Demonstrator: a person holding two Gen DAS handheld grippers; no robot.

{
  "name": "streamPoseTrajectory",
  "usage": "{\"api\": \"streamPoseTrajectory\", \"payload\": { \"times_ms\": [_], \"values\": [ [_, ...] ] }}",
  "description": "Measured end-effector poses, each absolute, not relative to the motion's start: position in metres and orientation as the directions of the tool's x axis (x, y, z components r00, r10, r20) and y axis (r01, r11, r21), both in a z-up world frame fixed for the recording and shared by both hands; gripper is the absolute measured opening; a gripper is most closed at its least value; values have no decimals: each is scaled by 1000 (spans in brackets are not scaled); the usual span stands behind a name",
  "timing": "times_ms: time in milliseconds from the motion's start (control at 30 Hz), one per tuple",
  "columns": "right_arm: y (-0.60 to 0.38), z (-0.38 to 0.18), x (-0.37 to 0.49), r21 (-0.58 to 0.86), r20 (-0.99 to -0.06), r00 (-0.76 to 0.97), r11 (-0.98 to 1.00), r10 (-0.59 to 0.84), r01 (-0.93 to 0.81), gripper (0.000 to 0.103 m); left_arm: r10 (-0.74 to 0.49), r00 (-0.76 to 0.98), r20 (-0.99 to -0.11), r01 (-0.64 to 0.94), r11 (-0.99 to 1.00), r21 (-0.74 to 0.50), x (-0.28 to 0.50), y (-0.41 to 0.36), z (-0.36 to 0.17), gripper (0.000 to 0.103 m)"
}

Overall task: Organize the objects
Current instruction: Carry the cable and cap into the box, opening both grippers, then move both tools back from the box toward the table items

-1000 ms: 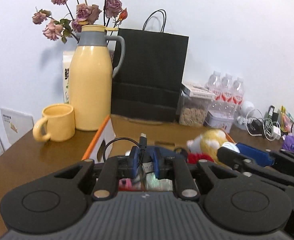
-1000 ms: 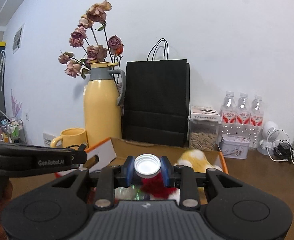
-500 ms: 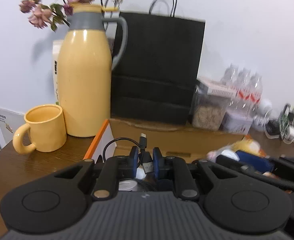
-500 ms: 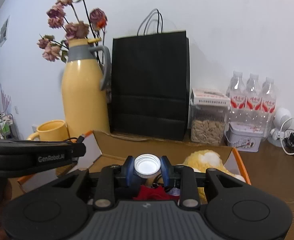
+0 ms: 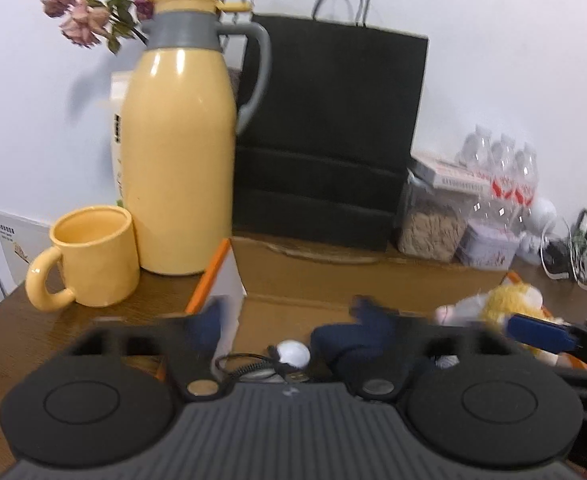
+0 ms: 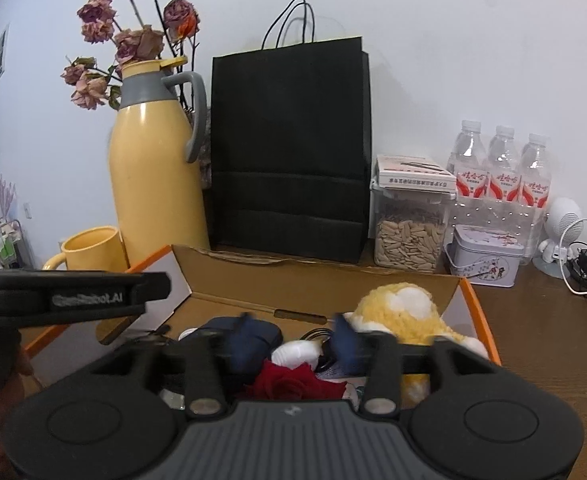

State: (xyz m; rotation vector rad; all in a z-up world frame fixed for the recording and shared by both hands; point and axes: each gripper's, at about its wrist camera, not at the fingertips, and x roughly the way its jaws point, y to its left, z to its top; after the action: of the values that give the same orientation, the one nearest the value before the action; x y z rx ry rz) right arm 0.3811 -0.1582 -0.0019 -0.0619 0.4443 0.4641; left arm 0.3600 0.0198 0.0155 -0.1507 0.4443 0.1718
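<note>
Both tools have just been opening and stand released. Below the left tool the black cable lies coiled in the cardboard box; nothing sits between the right tool pads, above a red rose, yellow plush beyond.

A home: wooden table with thermos, dried roses, bottled water.
</note>
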Motion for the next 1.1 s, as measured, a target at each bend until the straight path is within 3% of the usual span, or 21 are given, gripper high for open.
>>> {"api": "streamPoseTrajectory", "payload": {
  "times_ms": [67, 100, 767, 1100],
  "values": [
    [-161, 1, 378, 51, -412, 805, 893, 426, -446, 99, 144, 908, -394, -203, 973, -112, 353, 20, 22, 103],
    [-161, 3, 375, 49, -396, 813, 894, 426, -444, 102, 150, 911, -384, -207, 972, -110, 351, 20, 25, 103],
    [-183, 22, 311, -25, -346, 849, 901, 400, -434, 103, 172, 910, -377, -227, 968, -104, 288, 19, 39, 103],
    [-201, -18, 265, -99, -484, 794, 879, 367, -467, 103, 179, 874, -452, -230, 972, -59, 242, 24, 20, 103]
  ]
}}
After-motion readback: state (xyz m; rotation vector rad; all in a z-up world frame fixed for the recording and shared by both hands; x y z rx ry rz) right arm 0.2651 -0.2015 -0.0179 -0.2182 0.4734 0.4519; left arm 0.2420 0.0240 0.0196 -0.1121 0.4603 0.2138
